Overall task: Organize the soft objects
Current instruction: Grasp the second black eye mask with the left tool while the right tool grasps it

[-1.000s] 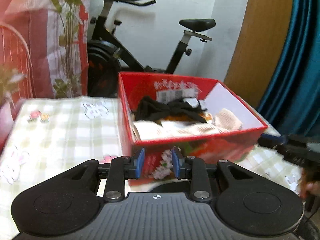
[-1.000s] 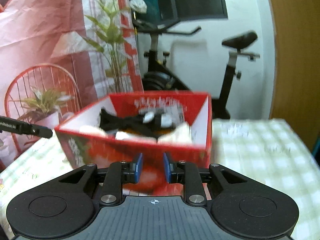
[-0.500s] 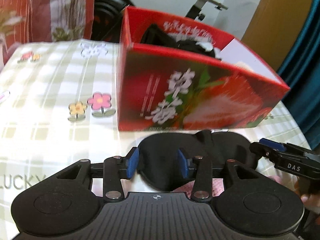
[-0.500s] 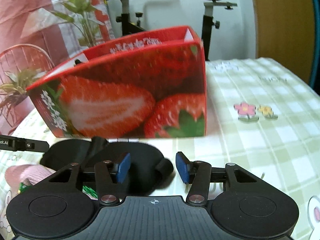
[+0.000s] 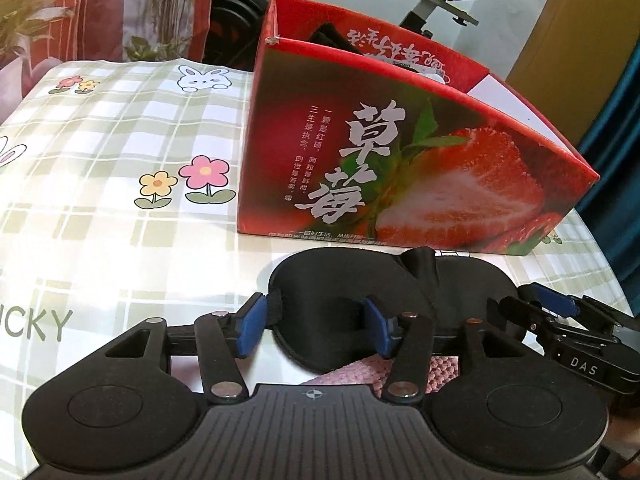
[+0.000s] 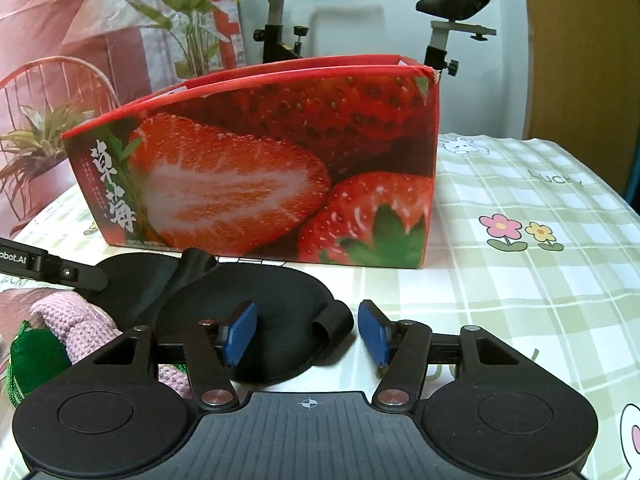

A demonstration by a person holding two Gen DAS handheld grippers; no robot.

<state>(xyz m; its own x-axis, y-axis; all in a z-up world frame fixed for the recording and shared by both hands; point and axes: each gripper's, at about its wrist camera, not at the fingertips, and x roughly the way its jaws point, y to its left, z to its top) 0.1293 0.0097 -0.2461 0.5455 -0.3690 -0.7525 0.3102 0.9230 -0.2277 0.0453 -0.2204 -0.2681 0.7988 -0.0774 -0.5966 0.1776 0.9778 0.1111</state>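
Green-and-white checked tablecloth with printed flowers and rabbits (image 5: pixel 120 128) covers the table across both views; an exercise bike (image 6: pixel 288 20) and a potted plant (image 6: pixel 188 28) occupy the upper background. Red cardboard box printed with strawberries (image 5: pixel 400 168) stands on the cloth at the centre of each frame. A second ago it was seen from above, with dark and pale soft items visible inside; now both cameras sit lower and face its printed side wall, and only a dark edge shows over the rim in the left wrist view.

Black padded fabric eye mask (image 5: pixel 352 280) lies flat on the cloth just in front of the box, near the lower centre of both frames; it was not visible a second ago. Pink knitted item (image 6: pixel 68 316) lies beside it at the lower left of the right wrist view, next to a green soft object (image 6: pixel 32 356).

Left gripper (image 5: pixel 312 326), with blue pads, has its jaws opening, wider than a second ago; the left end of the mask and its strap lie between the fingers, with no pad visibly pressing on them. Right gripper (image 6: pixel 308 332) likewise has its jaws opening; the mask's right end and its looped strap (image 6: pixel 334 326) lie between the fingers, unpinched. Each gripper's tip appears at the edge of the other's view, at the mask's far end.
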